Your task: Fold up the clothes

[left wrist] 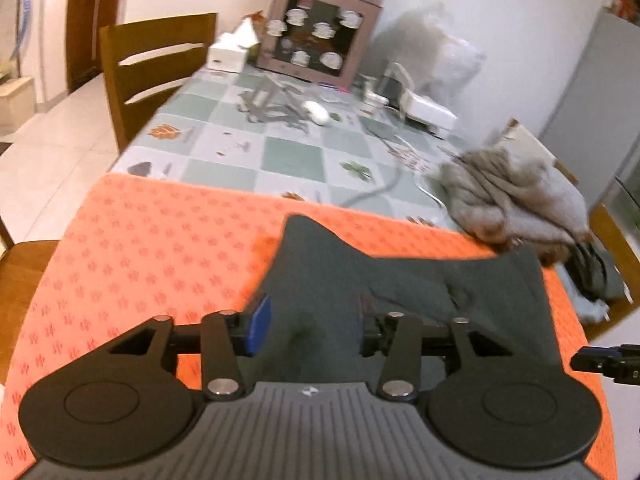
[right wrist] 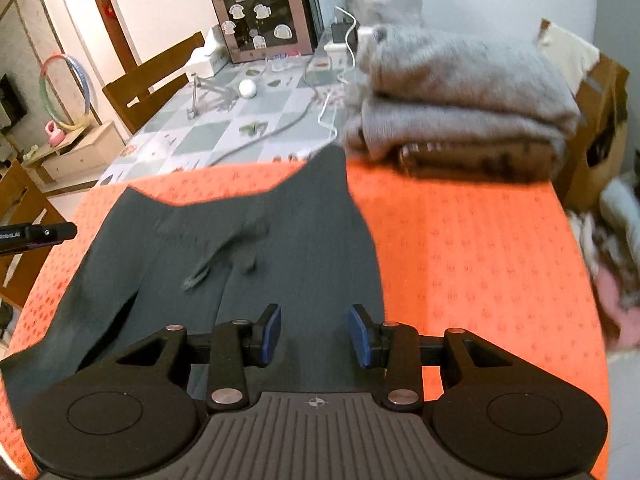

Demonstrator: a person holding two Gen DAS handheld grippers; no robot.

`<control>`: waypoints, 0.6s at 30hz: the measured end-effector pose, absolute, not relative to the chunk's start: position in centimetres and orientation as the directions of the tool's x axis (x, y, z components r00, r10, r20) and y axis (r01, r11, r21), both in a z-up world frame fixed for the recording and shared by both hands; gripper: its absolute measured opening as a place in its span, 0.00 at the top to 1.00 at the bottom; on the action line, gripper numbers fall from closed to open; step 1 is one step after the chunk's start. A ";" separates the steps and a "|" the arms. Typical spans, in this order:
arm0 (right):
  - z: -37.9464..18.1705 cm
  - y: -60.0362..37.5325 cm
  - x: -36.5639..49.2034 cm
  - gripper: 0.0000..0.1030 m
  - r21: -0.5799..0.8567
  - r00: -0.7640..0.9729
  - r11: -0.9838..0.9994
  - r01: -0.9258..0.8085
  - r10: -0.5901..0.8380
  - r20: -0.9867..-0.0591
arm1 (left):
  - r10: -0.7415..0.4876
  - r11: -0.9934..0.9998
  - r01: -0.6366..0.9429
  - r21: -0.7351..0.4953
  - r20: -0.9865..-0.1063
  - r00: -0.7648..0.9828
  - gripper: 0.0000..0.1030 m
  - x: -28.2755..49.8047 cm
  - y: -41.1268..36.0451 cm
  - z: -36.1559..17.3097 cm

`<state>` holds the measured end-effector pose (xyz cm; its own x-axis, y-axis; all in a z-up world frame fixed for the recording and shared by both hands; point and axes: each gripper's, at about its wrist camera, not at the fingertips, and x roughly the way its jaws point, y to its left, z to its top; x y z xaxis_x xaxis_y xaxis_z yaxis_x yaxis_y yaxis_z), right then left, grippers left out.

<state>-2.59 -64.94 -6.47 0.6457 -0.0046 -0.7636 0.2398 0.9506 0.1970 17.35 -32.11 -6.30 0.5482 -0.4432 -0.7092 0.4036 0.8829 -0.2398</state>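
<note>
A dark grey garment lies spread on the orange mat, also in the right wrist view on the same mat. My left gripper is open just above the garment's near part, with cloth showing between the blue pads. My right gripper is open over the garment's near right part, pads apart. The other gripper's tip shows at the edge of each view.
A folded grey-beige sweater pile sits at the mat's far right, also seen in the left wrist view. Beyond lie cables, a white ball, a metal stand, a cabinet appliance. Wooden chairs stand left.
</note>
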 end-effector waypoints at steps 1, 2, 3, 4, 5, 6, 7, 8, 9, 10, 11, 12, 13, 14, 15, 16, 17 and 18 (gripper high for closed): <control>-6.3 -65.2 -1.8 0.59 0.189 0.647 0.953 0.237 -0.010 -0.762 | -0.440 0.887 0.393 -0.243 -0.708 0.553 0.42 17.9 -32.2 -6.2; -6.3 -65.6 -1.0 0.57 0.183 0.651 0.955 0.235 -0.015 -0.759 | -0.436 0.890 0.383 -0.249 -0.714 0.548 0.36 18.7 -32.4 -6.3; -6.2 -66.0 -0.2 0.56 0.177 0.655 0.956 0.234 -0.020 -0.756 | -0.433 0.892 0.372 -0.255 -0.719 0.544 0.35 19.5 -32.6 -6.5; -6.1 -66.3 0.6 0.56 0.172 0.658 0.957 0.232 -0.024 -0.753 | -0.432 0.893 0.367 -0.260 -0.721 0.541 0.35 20.2 -32.8 -6.7; -6.0 -66.7 1.3 0.56 0.170 0.661 0.958 0.231 -0.026 -0.750 | -0.435 0.892 0.366 -0.265 -0.722 0.538 0.35 20.8 -33.1 -6.8; -5.9 -67.0 1.9 0.55 0.169 0.664 0.958 0.231 -0.028 -0.748 | -0.438 0.891 0.365 -0.269 -0.723 0.534 0.35 21.4 -33.3 -7.0; -5.8 -67.3 2.4 0.55 0.167 0.665 0.958 0.233 -0.032 -0.746 | -0.440 0.890 0.367 -0.272 -0.725 0.530 0.35 22.0 -33.6 -7.2; -5.8 -67.5 3.0 0.55 0.164 0.667 0.958 0.233 -0.035 -0.745 | -0.443 0.887 0.372 -0.273 -0.727 0.524 0.35 22.5 -34.1 -7.4; -5.8 -67.7 3.6 0.55 0.161 0.668 0.959 0.233 -0.037 -0.744 | -0.446 0.885 0.376 -0.273 -0.730 0.518 0.35 23.1 -34.5 -7.7; -5.8 -67.9 4.1 0.55 0.160 0.666 0.959 0.235 -0.039 -0.745 | -0.448 0.883 0.382 -0.273 -0.734 0.511 0.35 23.6 -35.0 -8.0; -5.9 -68.1 4.6 0.54 0.159 0.665 0.959 0.237 -0.041 -0.746 | -0.449 0.881 0.388 -0.272 -0.740 0.501 0.35 24.1 -35.5 -8.3; -6.0 -68.1 5.0 0.54 0.156 0.664 0.959 0.235 -0.040 -0.747 | -0.450 0.879 0.392 -0.270 -0.744 0.495 0.35 24.4 -35.8 -8.7; -6.1 -68.2 5.4 0.54 0.154 0.663 0.960 0.233 -0.040 -0.748 | -0.449 0.879 0.395 -0.268 -0.746 0.493 0.35 24.5 -36.0 -9.0; -6.2 -68.3 5.8 0.54 0.152 0.662 0.961 0.230 -0.040 -0.749 | -0.448 0.878 0.398 -0.265 -0.747 0.491 0.35 24.7 -36.1 -9.3; -6.3 -68.3 6.2 0.54 0.148 0.660 0.963 0.225 -0.038 -0.751 | -0.447 0.878 0.400 -0.263 -0.749 0.488 0.35 24.8 -36.3 -9.6; -6.4 -68.3 6.4 0.54 0.143 0.658 0.965 0.221 -0.039 -0.752 | -0.446 0.878 0.403 -0.261 -0.751 0.486 0.36 25.0 -36.5 -9.9; -6.5 -68.3 6.7 0.54 0.137 0.656 0.966 0.218 -0.040 -0.754 | -0.445 0.877 0.405 -0.258 -0.753 0.484 0.45 25.1 -36.6 -10.2; -6.7 -68.3 7.0 0.54 0.132 0.653 0.968 0.214 -0.041 -0.756 | -0.444 0.877 0.408 -0.256 -0.755 0.482 0.55 25.2 -36.8 -10.6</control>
<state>7.01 -68.29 -6.67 0.6534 -0.0415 -0.7559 0.2140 0.9679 0.1319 25.24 -36.80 -10.56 0.4820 -0.4444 -0.7551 0.4077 0.8766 -0.2556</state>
